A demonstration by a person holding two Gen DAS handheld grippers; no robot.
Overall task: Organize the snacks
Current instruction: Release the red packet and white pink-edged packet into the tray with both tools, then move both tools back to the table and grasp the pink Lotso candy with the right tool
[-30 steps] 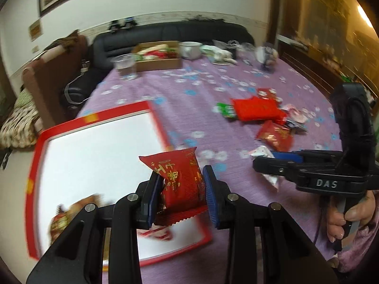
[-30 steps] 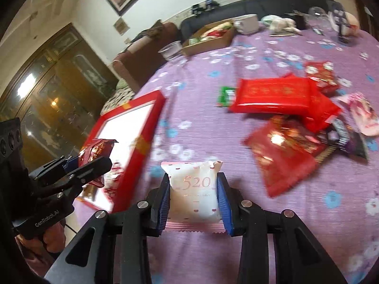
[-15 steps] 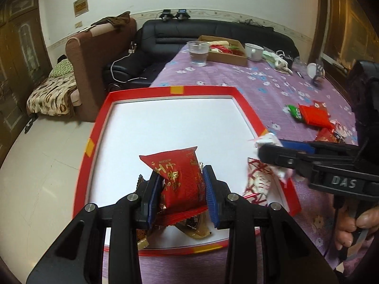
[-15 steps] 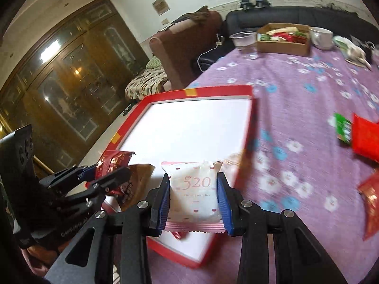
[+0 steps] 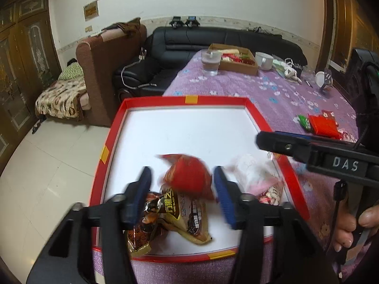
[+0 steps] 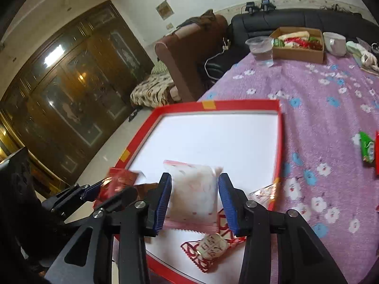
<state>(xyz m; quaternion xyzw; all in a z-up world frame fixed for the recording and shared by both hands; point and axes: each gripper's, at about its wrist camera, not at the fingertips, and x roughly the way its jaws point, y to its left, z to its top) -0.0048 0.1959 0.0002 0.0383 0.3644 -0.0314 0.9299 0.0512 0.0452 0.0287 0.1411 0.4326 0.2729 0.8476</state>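
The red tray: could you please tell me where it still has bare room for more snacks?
The red tray is bare across its white middle and far half, up to the rim by the water cup. Its near end is crowded: brown packets, a red packet and pink-white packets.

Blurred red snack packet (image 5: pixel 189 177) and white packet (image 6: pixel 193 191) above red-rimmed tray (image 5: pixel 220 100)
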